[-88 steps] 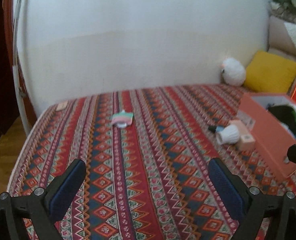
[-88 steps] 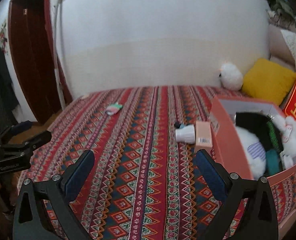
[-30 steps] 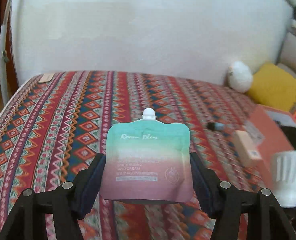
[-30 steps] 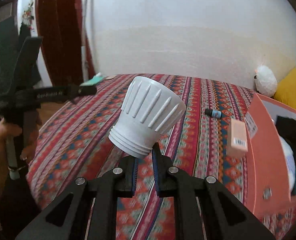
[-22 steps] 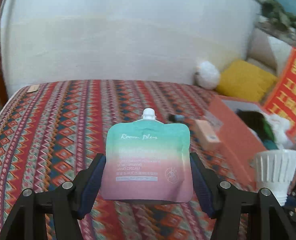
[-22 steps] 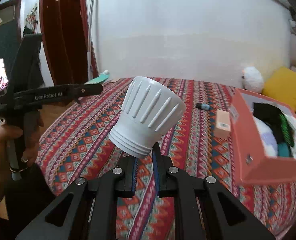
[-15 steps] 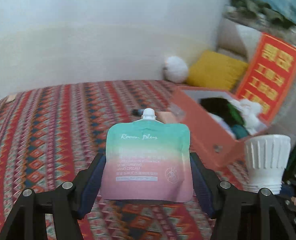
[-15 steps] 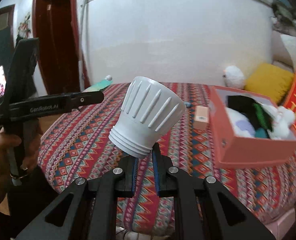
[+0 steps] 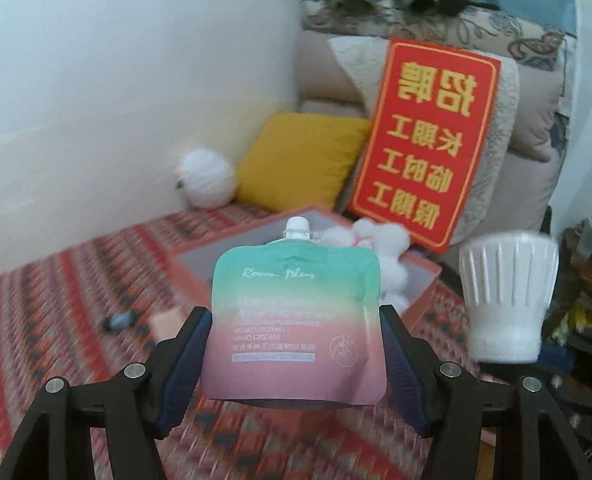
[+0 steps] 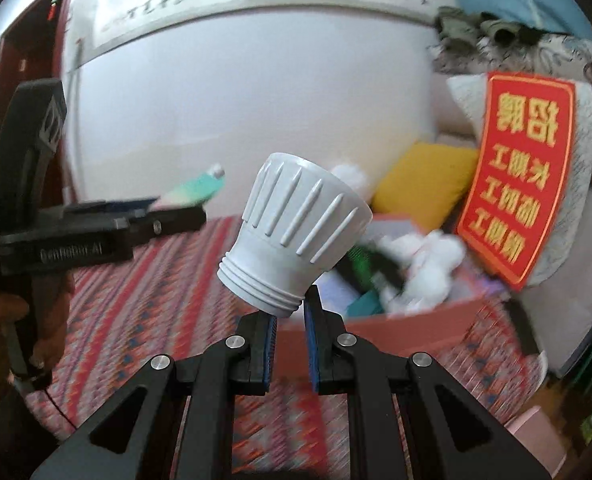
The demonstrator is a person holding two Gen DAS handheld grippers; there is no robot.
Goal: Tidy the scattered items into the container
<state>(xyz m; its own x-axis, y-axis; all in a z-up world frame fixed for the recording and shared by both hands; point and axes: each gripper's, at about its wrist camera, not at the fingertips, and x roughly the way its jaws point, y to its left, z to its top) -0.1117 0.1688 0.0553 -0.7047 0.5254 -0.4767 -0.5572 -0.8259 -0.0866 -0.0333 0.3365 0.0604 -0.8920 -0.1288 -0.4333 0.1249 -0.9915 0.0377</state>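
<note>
between my left gripper's (image 9: pixel 293 354) pads sits the hand cream pouch (image 9: pixel 294 322), clamped upright; my right gripper (image 10: pixel 289 332) pinches the white ribbed cap (image 10: pixel 298 236) tilted; beyond both lies the orange box (image 10: pixel 376 322).

Both grippers have swung toward the orange box (image 9: pixel 424 280), carrying the picked-up pouch (image 9: pixel 296 320) and white cup (image 10: pixel 296 236)

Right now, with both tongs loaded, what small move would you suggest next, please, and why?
Probably carry the left tongs forward over the orange box before releasing: the hand cream pouch is clamped short of its opening, while the right tongs grip the white ribbed cap.
</note>
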